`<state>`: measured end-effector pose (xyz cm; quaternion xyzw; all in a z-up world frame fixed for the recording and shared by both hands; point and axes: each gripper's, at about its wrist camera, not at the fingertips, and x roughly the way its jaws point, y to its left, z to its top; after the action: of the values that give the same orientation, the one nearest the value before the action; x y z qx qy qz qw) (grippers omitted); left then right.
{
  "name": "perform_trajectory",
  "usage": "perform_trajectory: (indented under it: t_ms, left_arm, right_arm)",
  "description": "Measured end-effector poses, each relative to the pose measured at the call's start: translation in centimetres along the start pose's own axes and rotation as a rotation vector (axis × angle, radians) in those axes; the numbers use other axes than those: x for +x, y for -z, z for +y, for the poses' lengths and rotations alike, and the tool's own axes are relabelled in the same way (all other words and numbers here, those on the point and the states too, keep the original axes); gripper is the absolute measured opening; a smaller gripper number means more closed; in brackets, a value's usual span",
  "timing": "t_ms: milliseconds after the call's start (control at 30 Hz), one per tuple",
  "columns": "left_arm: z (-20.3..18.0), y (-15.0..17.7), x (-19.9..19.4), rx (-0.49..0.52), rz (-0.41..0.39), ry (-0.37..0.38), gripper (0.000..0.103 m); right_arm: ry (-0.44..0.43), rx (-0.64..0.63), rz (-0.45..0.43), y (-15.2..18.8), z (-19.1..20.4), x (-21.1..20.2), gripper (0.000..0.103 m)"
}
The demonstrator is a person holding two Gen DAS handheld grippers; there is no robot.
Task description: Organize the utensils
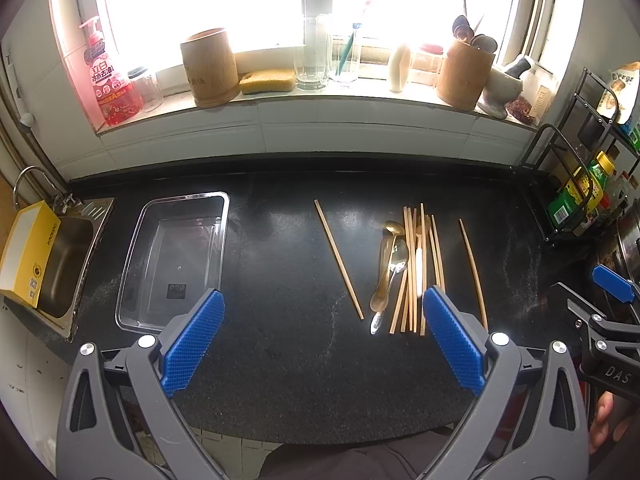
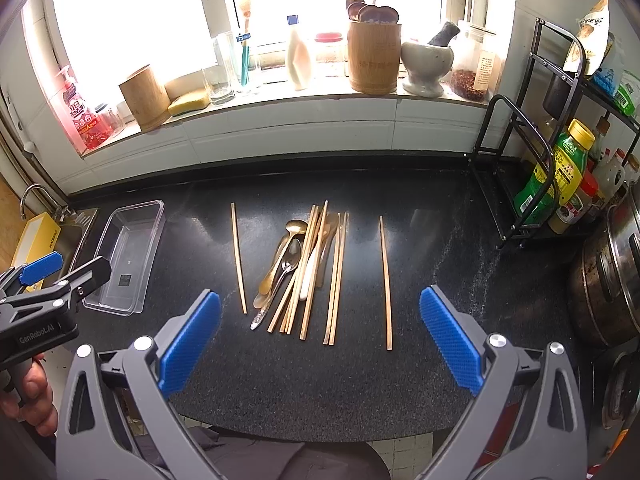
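Nearest: left gripper (image 1: 323,326) and right gripper (image 2: 320,326), both spread wide, nothing held, both hovering at the near edge of the black countertop (image 2: 440,272).

Landmark is the utensil pile (image 2: 304,268), mid-counter. In it, bamboo chopsticks lie roughly parallel, with a gold spoon (image 2: 294,229), a steel spoon (image 2: 289,265) and a white-handled piece (image 2: 311,276) mixed in and overlapping. One lone chopstick (image 2: 239,258) lies apart to the left of the pile, another lone chopstick (image 2: 386,280) apart to the right.

Handling, judged: chopsticks are light, stiff, thin and lie flat on hard stone, so they will likely roll or slip; pinch near mid-length, across the stick. The loose ones are the easiest first picks. Spoons are heavier and slick; take them by the handle, not the bowl.

Well left of the pile: clear plastic tray (image 1: 176,256), empty, likely the target. Beyond the pile on the windowsill: empty bamboo holder (image 1: 208,66) and bamboo holder with spoons (image 2: 374,56).
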<state>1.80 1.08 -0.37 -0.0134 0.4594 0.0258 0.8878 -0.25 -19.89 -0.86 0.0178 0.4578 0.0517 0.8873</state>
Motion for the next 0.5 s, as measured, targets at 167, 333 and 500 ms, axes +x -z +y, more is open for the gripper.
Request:
perform_trajectory:
  t_ms: [167,333,500]
  left_arm:
    - [0.11,-0.29,0.38,-0.001,0.006,-0.001,0.097]
    - [0.12,-0.47,0.52,-0.001,0.008,-0.002,0.097]
    - [0.13,-0.45,0.53,-0.001,0.008,-0.002,0.097]
  right_arm:
    - [0.000,0.001,0.003,-0.17,-0.06,0.18,0.097]
    - [0.000,0.002,0.005,-0.47,-0.02,0.37,0.097]
    - [-0.001,0.001,0.005,-0.42,-0.02,0.38,0.097]
